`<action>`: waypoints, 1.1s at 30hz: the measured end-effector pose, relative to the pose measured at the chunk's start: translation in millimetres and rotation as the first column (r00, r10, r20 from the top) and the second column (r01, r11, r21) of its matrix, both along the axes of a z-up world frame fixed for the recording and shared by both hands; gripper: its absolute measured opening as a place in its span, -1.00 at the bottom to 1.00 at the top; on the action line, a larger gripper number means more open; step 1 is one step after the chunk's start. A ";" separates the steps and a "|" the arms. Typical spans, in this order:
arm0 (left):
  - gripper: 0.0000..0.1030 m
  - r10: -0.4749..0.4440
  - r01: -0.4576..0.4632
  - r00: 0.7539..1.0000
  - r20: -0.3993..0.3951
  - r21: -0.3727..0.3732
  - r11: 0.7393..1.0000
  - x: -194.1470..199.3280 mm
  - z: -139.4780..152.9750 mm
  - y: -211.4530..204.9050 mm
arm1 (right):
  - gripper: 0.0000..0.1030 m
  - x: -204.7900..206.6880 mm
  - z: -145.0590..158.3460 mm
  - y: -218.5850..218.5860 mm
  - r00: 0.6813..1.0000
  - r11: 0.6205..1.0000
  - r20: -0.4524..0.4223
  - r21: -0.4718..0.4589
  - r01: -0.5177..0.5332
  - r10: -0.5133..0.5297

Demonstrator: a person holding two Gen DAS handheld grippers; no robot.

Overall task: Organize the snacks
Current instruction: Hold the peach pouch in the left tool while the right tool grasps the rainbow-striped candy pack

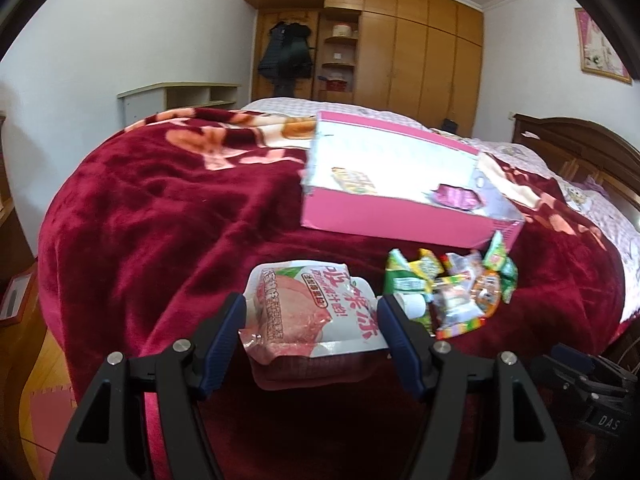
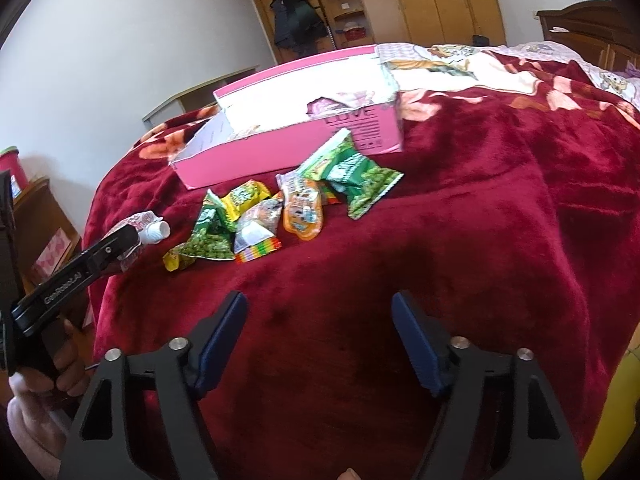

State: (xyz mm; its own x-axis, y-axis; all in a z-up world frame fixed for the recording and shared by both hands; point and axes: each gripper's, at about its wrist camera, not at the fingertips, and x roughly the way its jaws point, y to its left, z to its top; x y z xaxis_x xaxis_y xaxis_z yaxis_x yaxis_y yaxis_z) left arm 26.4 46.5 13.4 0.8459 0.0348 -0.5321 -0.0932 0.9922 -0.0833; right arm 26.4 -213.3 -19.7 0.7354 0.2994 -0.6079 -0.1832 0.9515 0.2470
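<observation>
The left tool (image 1: 310, 322) is clamping a pink-and-white jelly pouch (image 1: 312, 312) across its width, one blue pad pressing on each side edge, and is holding it above the red plush blanket (image 1: 160, 208) on the bed. The pouch's white screw cap (image 2: 157, 231) is poking out past the tool in the right wrist view. The right tool (image 2: 318, 320) is standing apart with nothing between its pads, hovering over bare blanket.

The pouch is looking soft and bulging, probably liquid-filled and fairly heavy for its size, so it is likely sagging below the grip; the slick film could slip unless the pads are squeezing the flat side seams. The small snack packets (image 2: 280, 212) are lying in a loose heap just in front of the pink cardboard box (image 1: 392, 216). They are looking light, crinkly and puffed, best pinched at a sealed end.

Inside the open box, a pale yellow packet (image 1: 354, 180) and a purple wrapper (image 1: 456, 196) are lying on the floor, but glare is washing out much of the interior. Packets in the heap are overlapping, so their count is hard to make out. The person's hand (image 2: 60, 360) is only partly showing.
</observation>
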 end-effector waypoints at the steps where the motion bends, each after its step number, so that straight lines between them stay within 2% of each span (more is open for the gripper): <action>1: 0.39 0.007 -0.007 1.000 -0.002 -0.003 1.000 0.8 -1.9 3.0 | 0.35 1.5 0.1 4.1 1.000 1.000 0.000 -0.007 -0.008 0.008; 6: 0.39 0.029 -0.029 0.999 -0.030 -0.021 0.999 4.8 -12.7 14.4 | 0.16 10.9 3.1 21.1 0.999 0.999 0.003 -0.027 -0.048 0.048; 13: 0.39 0.026 -0.028 0.999 -0.041 -0.033 0.999 6.7 -21.3 17.6 | 0.05 34.0 6.2 42.6 0.996 0.996 -0.013 -0.030 -0.086 0.085; 20: 0.39 0.016 -0.018 0.999 -0.040 -0.044 0.999 5.7 -23.0 19.3 | 0.04 55.8 2.4 63.3 0.994 0.993 -0.038 -0.054 -0.105 0.103; 33: 0.39 0.004 -0.007 0.999 -0.035 -0.072 0.997 5.6 -24.1 24.4 | 0.04 77.5 -6.3 71.3 0.998 0.992 -0.043 -0.113 -0.058 0.053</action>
